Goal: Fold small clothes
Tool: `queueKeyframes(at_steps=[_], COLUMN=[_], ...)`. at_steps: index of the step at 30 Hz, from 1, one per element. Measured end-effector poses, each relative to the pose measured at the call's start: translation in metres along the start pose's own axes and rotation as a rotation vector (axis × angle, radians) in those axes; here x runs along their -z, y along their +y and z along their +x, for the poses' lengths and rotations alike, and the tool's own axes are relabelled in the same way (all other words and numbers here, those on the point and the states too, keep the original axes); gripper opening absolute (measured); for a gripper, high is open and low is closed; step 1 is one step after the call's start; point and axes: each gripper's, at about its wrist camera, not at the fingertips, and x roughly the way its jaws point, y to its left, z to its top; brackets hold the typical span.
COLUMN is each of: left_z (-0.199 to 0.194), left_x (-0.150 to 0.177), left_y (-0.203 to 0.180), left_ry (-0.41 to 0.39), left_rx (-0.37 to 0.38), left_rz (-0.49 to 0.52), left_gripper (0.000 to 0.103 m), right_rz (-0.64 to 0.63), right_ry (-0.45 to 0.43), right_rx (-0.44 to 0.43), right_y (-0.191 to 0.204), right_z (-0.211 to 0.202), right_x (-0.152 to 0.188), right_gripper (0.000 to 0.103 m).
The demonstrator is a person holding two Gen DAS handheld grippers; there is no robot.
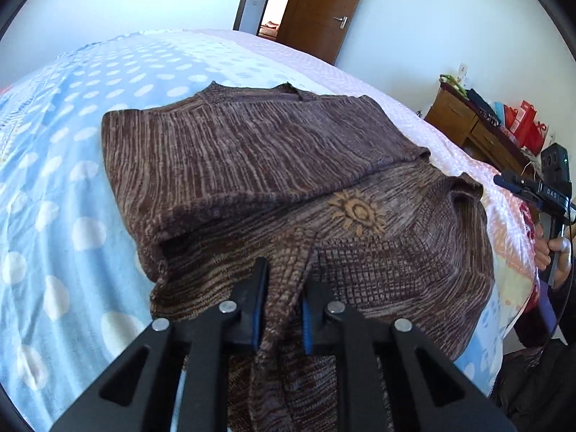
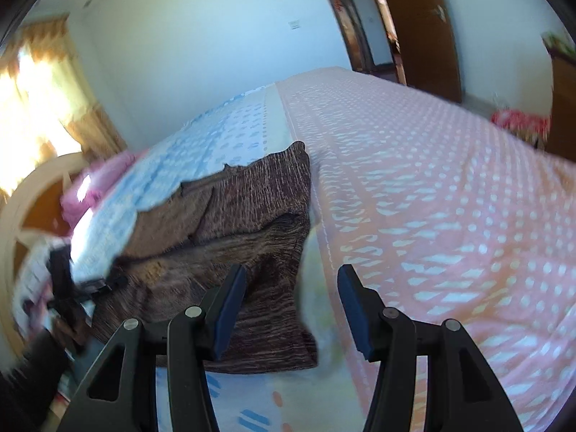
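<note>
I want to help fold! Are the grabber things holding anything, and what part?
The left gripper pinches the brown sweater by a bunched fold at its near edge. The right gripper is open, holding nothing.

My left gripper (image 1: 284,288) is matt black plastic with blue ribbed pads and shiny metal pins, its jaws pinching the brown ribbed-knit woollen sweater (image 1: 252,165), coarse and streaky, with a tan sun patch (image 1: 358,214). Under it the dotted blue and pink cotton bedsheet (image 1: 64,165) looks smooth and matt. The brown wooden door (image 1: 320,10) has a slight sheen.

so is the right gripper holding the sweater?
No. The right gripper is open over the sweater corner, pads apart and clear of fabric.
</note>
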Motion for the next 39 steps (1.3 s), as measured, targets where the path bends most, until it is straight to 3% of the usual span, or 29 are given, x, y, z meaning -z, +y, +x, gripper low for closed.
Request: queueKeyframes(at_steps=[6,9,12,17,18,19,24,27,29,31,32,38,39], left_z=[0.004,0.007,0.008,0.009,0.009,0.009,0.008,0.009,0.009,0.009,0.008,0.008,0.008], left_x=[0.0,-0.004,-0.004,-0.004,-0.005,-0.004,-0.003,-0.003,-0.004,-0.003,-0.003,-0.003,-0.003], left_y=[-0.004,-0.004,-0.004,-0.005,-0.006,-0.007,-0.008,-0.006,-0.005,-0.006,-0.007,-0.007,-0.007], left_ry=[0.001,0.0,0.002,0.005,0.004,0.002,-0.013,-0.011,-0.01,-0.011,-0.011,-0.011,-0.01], left_rx=[-0.016,-0.026,-0.025,-0.033,-0.035,-0.04,-0.051,-0.04,-0.035,-0.04,-0.043,-0.048,-0.045], left_rz=[-0.004,-0.002,-0.006,0.002,0.004,0.007,0.017,0.009,0.004,0.008,0.009,0.011,0.008], left_gripper=[0.024,0.024,0.025,0.026,0.026,0.026,0.022,0.022,0.023,0.023,0.024,0.024,0.025], right_rz=[-0.463,-0.63,-0.72,-0.782,-0.776,-0.741,-0.368,-0.269,-0.277,-0.321,-0.343,-0.439,-0.472], right_ry=[0.112,0.13,0.13,0.222,0.239,0.266,0.238,0.201,0.195,0.175,0.158,0.205,0.226], right_rx=[0.07,0.085,0.068,-0.065,-0.072,-0.068,-0.154,-0.181,-0.17,-0.146,-0.139,-0.137,-0.118], right_y=[0.041,0.054,0.064,0.077,0.077,0.074,0.028,0.015,0.015,0.022,0.027,0.044,0.049], right_z=[0.03,0.047,0.067,0.102,0.108,0.116,0.111,0.099,0.094,0.092,0.091,0.114,0.12], right_x=[0.014,0.015,0.002,-0.013,-0.014,-0.016,-0.034,-0.035,-0.036,-0.037,-0.036,-0.029,-0.024], right_gripper=[0.054,0.054,0.054,0.054,0.038,0.003,0.004,0.006,0.018,0.063,0.066,0.063,0.048])
